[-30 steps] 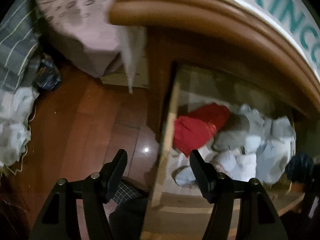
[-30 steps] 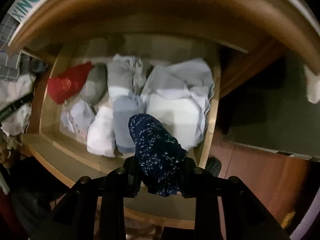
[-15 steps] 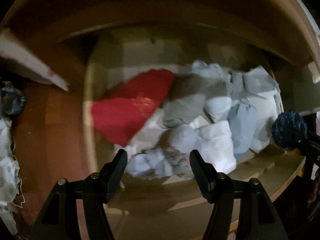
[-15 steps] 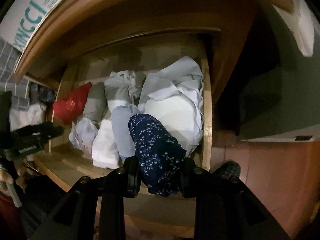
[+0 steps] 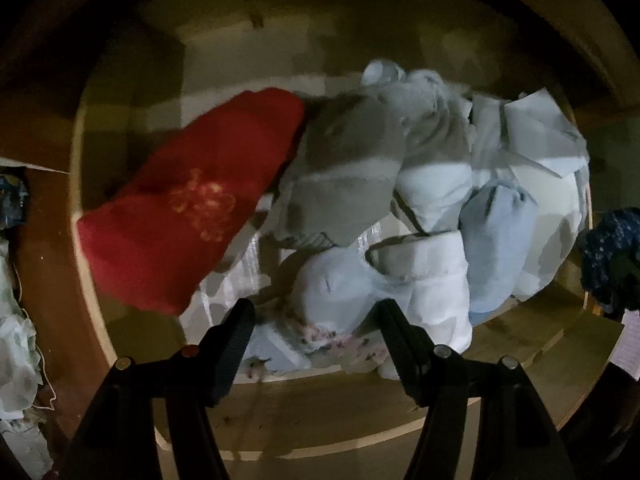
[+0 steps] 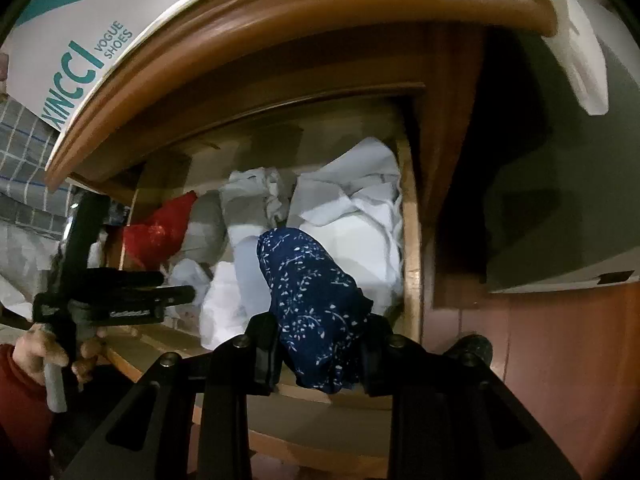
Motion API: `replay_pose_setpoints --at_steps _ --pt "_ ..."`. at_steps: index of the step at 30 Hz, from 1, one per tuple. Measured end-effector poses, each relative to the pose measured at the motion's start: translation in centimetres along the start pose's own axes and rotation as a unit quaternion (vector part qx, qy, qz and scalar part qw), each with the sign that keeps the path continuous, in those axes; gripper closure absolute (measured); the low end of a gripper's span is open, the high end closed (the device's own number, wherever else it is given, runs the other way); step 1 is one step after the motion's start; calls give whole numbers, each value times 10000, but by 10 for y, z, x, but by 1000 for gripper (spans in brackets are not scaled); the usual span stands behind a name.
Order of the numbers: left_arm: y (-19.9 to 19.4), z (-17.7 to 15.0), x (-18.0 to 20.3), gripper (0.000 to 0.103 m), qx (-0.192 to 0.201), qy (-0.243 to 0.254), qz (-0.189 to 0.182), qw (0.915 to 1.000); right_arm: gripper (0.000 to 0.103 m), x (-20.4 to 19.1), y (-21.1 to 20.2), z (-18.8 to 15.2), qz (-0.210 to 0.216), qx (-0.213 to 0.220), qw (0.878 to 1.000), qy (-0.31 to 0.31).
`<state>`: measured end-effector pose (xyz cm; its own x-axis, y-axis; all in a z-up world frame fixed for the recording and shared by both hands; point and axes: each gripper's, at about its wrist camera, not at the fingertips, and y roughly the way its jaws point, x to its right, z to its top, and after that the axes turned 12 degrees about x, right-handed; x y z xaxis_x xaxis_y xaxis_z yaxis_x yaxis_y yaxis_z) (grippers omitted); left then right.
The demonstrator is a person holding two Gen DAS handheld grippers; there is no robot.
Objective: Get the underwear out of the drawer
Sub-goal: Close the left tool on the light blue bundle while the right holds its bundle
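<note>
The open wooden drawer [image 5: 86, 208] holds several rolled pieces of underwear: a red one [image 5: 188, 204], a grey one [image 5: 344, 180], and white and light blue ones [image 5: 496, 240]. My left gripper [image 5: 316, 320] points down over the drawer's front, open, with a white floral piece [image 5: 332, 304] below the gap and untouched. My right gripper [image 6: 320, 344] is shut on a navy floral roll of underwear [image 6: 316, 292], held above the drawer's front right corner. That navy roll [image 5: 612, 256] also shows at the right edge of the left wrist view. In the right wrist view, the left gripper [image 6: 178, 285] is at the left.
The dresser's curved wooden top [image 6: 280, 12] overhangs the drawer, with a white shoe box [image 6: 80, 60] on it. A hand [image 6: 40, 352] in a red sleeve holds the left gripper. Reddish wood floor [image 6: 560, 340] lies to the right; loose clothes [image 5: 16, 344] lie left of the dresser.
My left gripper swung from beside the dresser to over the drawer and came down close to the clothes. The right gripper kept the navy roll and shifted only a little.
</note>
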<state>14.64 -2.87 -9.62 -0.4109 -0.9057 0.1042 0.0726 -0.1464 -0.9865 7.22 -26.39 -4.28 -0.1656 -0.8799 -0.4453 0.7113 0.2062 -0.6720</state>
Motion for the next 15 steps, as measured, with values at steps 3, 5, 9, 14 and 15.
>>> replay_pose_setpoints --at_steps 3,5,9,14,15 --pt "9 6 -1 37 -198 -5 52 9998 76 -1 0 1 22 30 10000 5" --pt "15 9 -2 37 -302 -62 43 9995 76 0 -1 1 46 53 10000 33" --pt "19 11 -9 38 -401 -307 7 9987 76 1 -4 1 -29 125 9999 -27" --pt "20 5 -13 74 -392 -458 -112 9981 76 2 -3 1 -10 103 9999 16" --pt "16 5 -14 77 -325 -505 -99 9981 76 3 -2 1 -18 98 9999 17"
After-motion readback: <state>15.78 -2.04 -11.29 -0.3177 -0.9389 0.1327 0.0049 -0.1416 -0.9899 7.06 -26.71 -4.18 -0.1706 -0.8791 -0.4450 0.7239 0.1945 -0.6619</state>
